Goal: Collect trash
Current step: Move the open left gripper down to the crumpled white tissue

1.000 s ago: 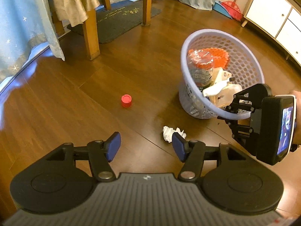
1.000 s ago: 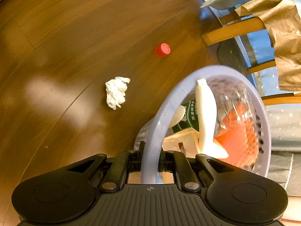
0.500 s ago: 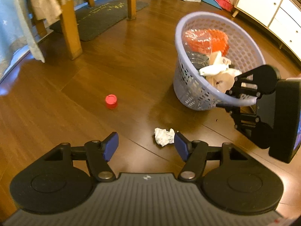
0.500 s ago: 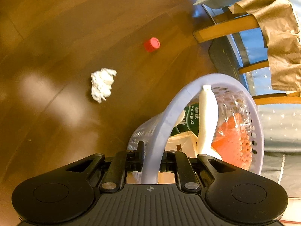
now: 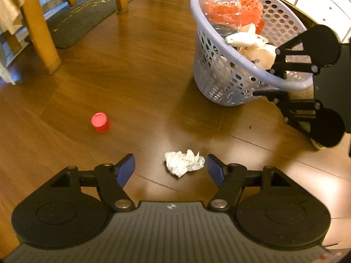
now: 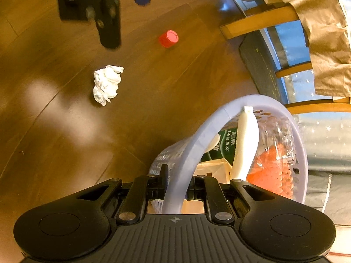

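Wooden floor (image 5: 142,70) carries the crumpled tissue (image 5: 183,163) between the left gripper's (image 5: 170,168) opening jaws, untouched; next, close (right gripper (image 6: 178,189) clamps the basket (image 6: 193,144) rim).

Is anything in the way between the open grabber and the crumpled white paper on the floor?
No. The left gripper, jaws opening, has only bare wooden floor before the crumpled paper, which lies between its fingers, untouched. The red cap sits off to one side.

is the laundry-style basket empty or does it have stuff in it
Not empty: the basket holds orange plastic, a clear bottle and white scraps.
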`<state>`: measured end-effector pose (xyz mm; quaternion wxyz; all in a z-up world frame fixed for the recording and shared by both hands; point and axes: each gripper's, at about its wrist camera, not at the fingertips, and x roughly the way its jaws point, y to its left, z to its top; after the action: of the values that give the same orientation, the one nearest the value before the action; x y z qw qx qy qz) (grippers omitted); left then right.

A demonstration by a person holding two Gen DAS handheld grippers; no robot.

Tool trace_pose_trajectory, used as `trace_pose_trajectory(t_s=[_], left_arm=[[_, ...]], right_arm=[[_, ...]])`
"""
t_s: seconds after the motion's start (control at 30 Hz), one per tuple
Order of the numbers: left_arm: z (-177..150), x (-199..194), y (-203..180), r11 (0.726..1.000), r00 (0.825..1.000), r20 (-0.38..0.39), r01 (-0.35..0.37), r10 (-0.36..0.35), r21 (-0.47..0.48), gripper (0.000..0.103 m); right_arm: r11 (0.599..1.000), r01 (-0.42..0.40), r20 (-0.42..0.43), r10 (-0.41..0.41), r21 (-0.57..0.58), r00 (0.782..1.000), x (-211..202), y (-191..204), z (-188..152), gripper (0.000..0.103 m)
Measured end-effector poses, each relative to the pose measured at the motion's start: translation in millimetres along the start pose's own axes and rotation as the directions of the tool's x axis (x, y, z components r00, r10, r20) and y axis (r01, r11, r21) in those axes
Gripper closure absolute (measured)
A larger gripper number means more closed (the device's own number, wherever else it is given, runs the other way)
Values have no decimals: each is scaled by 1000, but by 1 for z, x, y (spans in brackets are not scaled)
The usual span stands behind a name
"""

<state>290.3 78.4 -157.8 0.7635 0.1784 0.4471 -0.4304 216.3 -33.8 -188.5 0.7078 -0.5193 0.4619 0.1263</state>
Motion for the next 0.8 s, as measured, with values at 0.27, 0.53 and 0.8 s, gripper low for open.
trace_pose_trajectory(t_s=[0.27,0.53,0.8], left_arm=[[2,41,-3,995,999,0,54,-54,87,36],[-16,58,1,990,996,-37,87,-83,108,36],[-32,69,9,987,995,-52,96,-90,127,36]], right_arm=[[1000,-5,-2,5,4,1000,1,-2,0,94],[1000,-3,-7,3,14,1000,2,-4,2,94],[1000,9,-10,-9,12,1000,4,-2,4,94]])
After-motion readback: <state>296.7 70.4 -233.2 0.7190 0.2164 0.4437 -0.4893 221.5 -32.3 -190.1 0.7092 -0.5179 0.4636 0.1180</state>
